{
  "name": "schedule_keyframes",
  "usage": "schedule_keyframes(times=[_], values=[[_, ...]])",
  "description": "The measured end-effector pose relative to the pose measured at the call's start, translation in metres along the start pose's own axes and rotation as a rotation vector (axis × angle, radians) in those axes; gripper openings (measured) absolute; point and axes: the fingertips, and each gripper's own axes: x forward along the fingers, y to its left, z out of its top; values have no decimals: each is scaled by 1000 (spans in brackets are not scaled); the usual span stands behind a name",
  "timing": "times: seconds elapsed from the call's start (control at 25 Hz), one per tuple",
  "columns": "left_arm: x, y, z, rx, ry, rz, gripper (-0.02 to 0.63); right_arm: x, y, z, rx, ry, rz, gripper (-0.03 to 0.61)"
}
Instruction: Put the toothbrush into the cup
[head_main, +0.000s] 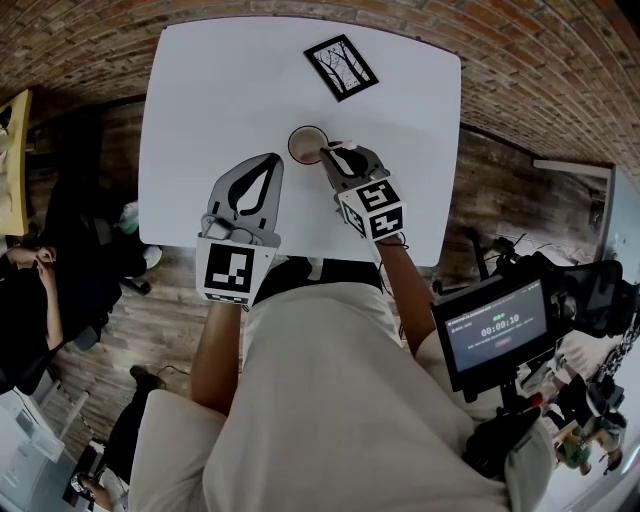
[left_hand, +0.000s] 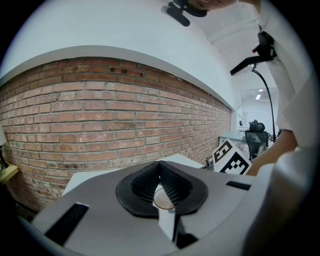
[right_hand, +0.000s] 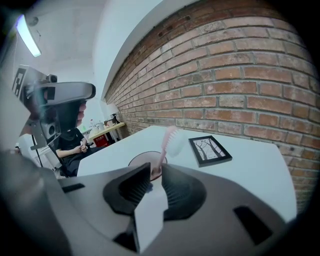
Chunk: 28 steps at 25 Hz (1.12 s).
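— Where's the toothbrush (right_hand: 167, 141) right now?

— Pinched in the right tool (head_main: 330, 155), whose jaws are clamped on the pink handle. It stands nearly upright with the white bristles on top, right at the near-right rim of the cup (head_main: 303, 143). I can't tell whether its lower end is inside the cup.

— And the other side?

— The left tool (head_main: 272, 160) is low over the white desk (head_main: 200, 90), jaws together with nothing between them. Its tips are just beside the cup, on its left.

— What else is around the cup?

— The two tools flank it. A small framed picture (head_main: 341, 67) of bare trees lies flat farther back, well apart from the cup. There's a brick wall (right_hand: 240, 75) beyond the desk, a screen (head_main: 497, 330) on a stand off to the right, and a seated person in black (head_main: 40, 290) away to the left.
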Motion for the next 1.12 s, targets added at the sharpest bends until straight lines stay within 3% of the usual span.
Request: schedule_keyframes(times=[0.76, 1.12], values=[[-1, -12, 10, 17, -13, -18, 7, -18, -8, -6, 35, -1, -33, 57], [-5, -13, 20, 30, -39, -19, 7, -38, -14, 16, 16, -61, -78, 57]])
